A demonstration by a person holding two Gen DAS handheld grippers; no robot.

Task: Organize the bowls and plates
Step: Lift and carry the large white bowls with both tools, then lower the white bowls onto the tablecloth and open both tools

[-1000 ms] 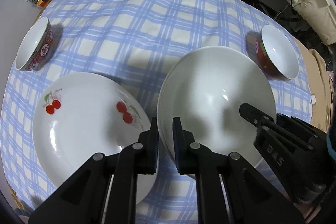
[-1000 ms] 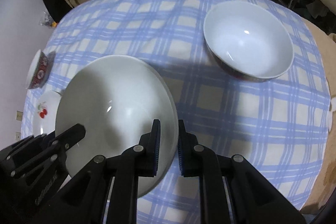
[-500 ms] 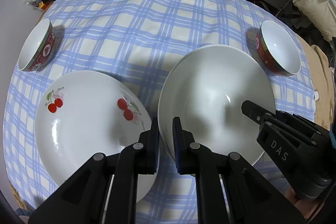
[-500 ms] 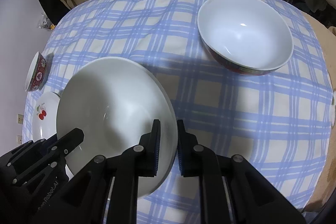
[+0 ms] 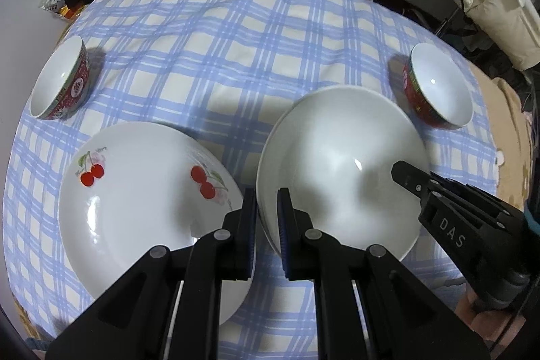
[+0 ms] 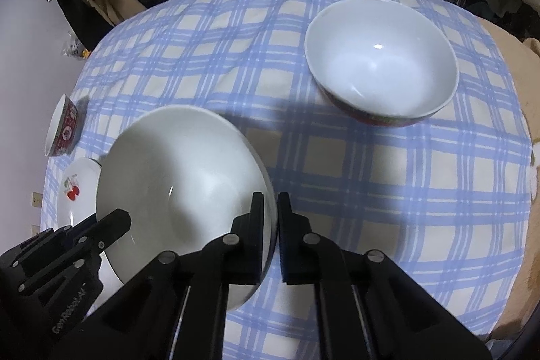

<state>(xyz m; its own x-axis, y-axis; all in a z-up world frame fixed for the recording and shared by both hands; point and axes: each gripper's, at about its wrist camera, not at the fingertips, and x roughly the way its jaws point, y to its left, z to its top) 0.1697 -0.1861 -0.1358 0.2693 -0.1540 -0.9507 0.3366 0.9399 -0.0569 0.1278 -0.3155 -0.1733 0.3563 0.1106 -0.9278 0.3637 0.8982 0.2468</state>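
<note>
Bowls and plates sit spread over the bench (image 5: 236, 32) under its blue checked cloth. Farthest left is a small red-patterned bowl (image 5: 60, 83), then the cherry plate (image 5: 141, 191), flat on the cloth. Just right of it is the plain white plate (image 5: 337, 171), glossy, unmarked and fairly deep, its rim gripped at two opposite points. The left gripper (image 5: 266, 221) has its fingers clamped on that plate's left rim; the right gripper (image 6: 270, 221) has just been closing its fingers and now pinches the right rim. Whether the plate is clear of the cloth or resting on it is hard to judge from these angles. Farthest right stands a second red bowl (image 5: 435, 86), near the white plate's edge.

The step in hand looks like carrying the white plate across to stack on the cherry plate. Doing it well means raising both sides evenly so the glazed rim does not slip in the pinch, keeping the plate level, centring it over the cherry plate, and lowering gently before either grip lets go.
</note>
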